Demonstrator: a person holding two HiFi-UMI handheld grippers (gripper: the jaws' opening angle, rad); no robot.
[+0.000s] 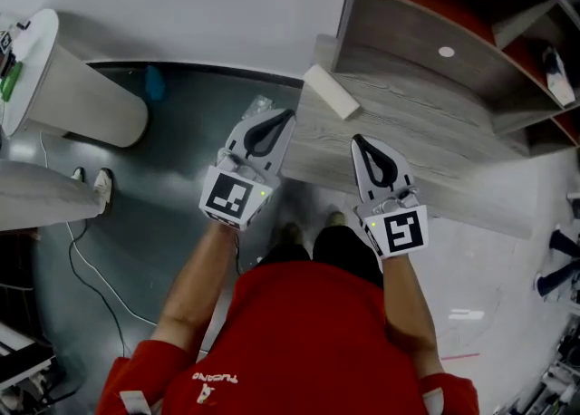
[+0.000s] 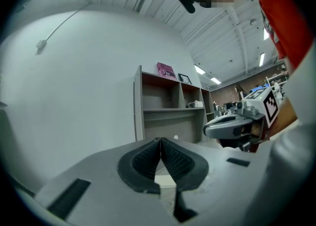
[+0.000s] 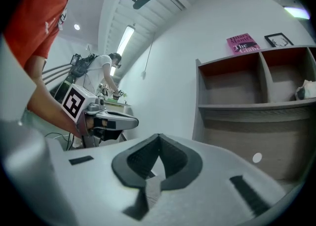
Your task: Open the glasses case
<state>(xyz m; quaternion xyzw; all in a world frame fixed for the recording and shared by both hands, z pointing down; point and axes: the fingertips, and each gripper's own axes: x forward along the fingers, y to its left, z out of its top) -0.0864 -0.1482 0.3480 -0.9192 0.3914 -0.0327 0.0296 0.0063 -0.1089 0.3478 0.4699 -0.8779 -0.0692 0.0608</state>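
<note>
Left gripper [image 1: 283, 120] and right gripper [image 1: 362, 144], both closed and empty, hover over the bench's [image 1: 435, 146] near edge. A white oblong box, probably the glasses case [image 1: 331, 91], lies at its far left corner; likely light, stiff, smooth: steady the base, lift the lid's long edge

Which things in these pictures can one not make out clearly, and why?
1. Head view: the pale oblong box on the desk is too small to tell whether it is the glasses case, or whether it is open.
2. Both gripper views: that box does not show; the bodies of the left gripper and right gripper fill the lower part.
3. Right gripper view: a pale object on the shelf is cut off by the edge.
</note>
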